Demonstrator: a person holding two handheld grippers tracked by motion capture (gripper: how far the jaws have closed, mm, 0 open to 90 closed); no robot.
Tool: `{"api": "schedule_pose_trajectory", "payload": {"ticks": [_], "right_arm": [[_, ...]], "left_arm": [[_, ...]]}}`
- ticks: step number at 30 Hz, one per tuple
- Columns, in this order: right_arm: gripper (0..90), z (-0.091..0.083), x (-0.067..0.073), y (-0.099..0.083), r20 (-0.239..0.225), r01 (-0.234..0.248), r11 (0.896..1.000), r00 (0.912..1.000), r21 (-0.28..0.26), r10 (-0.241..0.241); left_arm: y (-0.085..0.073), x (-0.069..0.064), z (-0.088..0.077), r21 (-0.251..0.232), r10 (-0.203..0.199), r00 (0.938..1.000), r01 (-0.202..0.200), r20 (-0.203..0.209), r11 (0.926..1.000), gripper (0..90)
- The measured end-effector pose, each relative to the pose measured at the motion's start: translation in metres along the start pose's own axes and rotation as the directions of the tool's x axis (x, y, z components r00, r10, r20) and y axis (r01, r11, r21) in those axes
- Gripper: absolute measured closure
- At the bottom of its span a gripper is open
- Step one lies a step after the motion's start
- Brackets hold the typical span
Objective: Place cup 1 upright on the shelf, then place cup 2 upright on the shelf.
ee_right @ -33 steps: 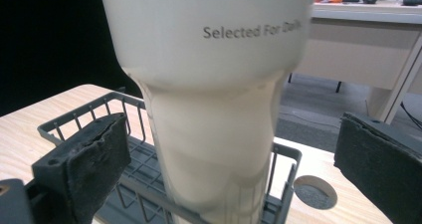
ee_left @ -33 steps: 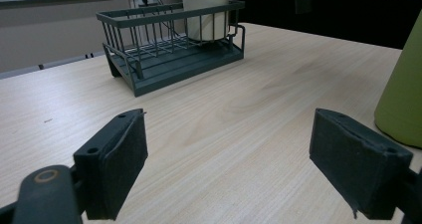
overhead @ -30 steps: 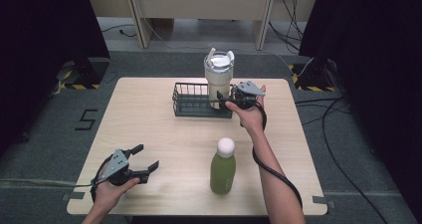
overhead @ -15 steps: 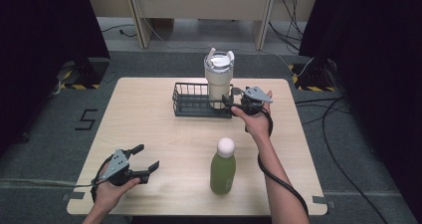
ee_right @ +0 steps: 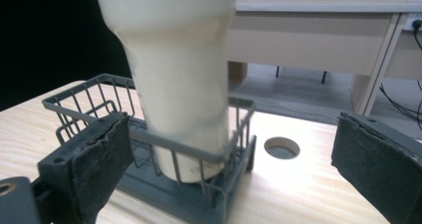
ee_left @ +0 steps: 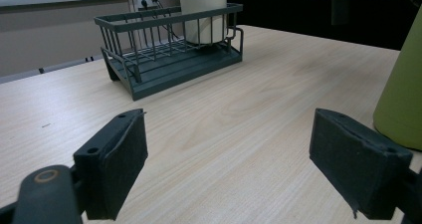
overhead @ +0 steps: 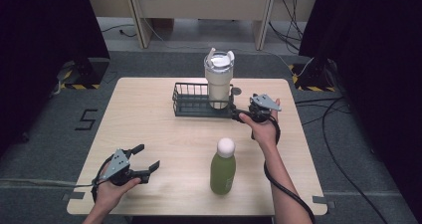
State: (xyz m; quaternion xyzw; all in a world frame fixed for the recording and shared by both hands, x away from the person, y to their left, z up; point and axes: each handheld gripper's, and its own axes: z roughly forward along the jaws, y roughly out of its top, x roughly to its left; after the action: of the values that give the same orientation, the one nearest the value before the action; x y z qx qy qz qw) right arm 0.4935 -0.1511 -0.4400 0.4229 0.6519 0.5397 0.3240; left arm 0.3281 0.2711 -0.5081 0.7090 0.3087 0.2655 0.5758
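Upright in the dark wire basket stands the cream plastic tumbler; right gripper just beside it, fingers spread, as are the left gripper's.

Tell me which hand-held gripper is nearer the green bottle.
Right. The right hand-held gripper is beyond the green bottle, by the basket; the left hand-held gripper sits farther off, to the bottle's left.

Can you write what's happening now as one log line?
right gripper: open, beside basket | tumbler: upright in basket | left gripper: open | green bottle: untouched
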Motion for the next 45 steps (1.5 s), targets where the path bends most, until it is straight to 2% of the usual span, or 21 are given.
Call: {"api": "schedule_pose_trajectory", "payload": {"ticks": [18, 28, 35, 45], "right_arm": [[3.7, -0.034, -0.024, -0.024, 0.061, -0.037, 0.999, 0.9975, 0.011, 0.037], [4.3, -0.052, -0.034, -0.040, 0.094, -0.064, 0.998, 0.9936, 0.010, 0.063], [4.4, -0.063, -0.036, -0.047, 0.110, -0.068, 0.998, 0.9917, 0.010, 0.067], [4.5, -0.074, -0.037, -0.055, 0.122, -0.069, 0.998, 0.9902, 0.009, 0.067]], "left_arm": [[0.002, -0.004, 0.003, -0.006, 0.010, 0.9998, -0.010, 0.014, 0.9999, 14.7], [0.008, -0.009, 0.003, -0.042, 0.011, 0.9998, -0.010, 0.016, 0.9990, 14.7], [0.014, -0.013, 0.003, -0.077, -0.003, 0.9991, 0.007, 0.041, 0.9970, 14.6], [0.029, -0.027, 0.005, -0.125, -0.007, 0.9949, 0.020, 0.100, 0.9920, 14.7]]}}
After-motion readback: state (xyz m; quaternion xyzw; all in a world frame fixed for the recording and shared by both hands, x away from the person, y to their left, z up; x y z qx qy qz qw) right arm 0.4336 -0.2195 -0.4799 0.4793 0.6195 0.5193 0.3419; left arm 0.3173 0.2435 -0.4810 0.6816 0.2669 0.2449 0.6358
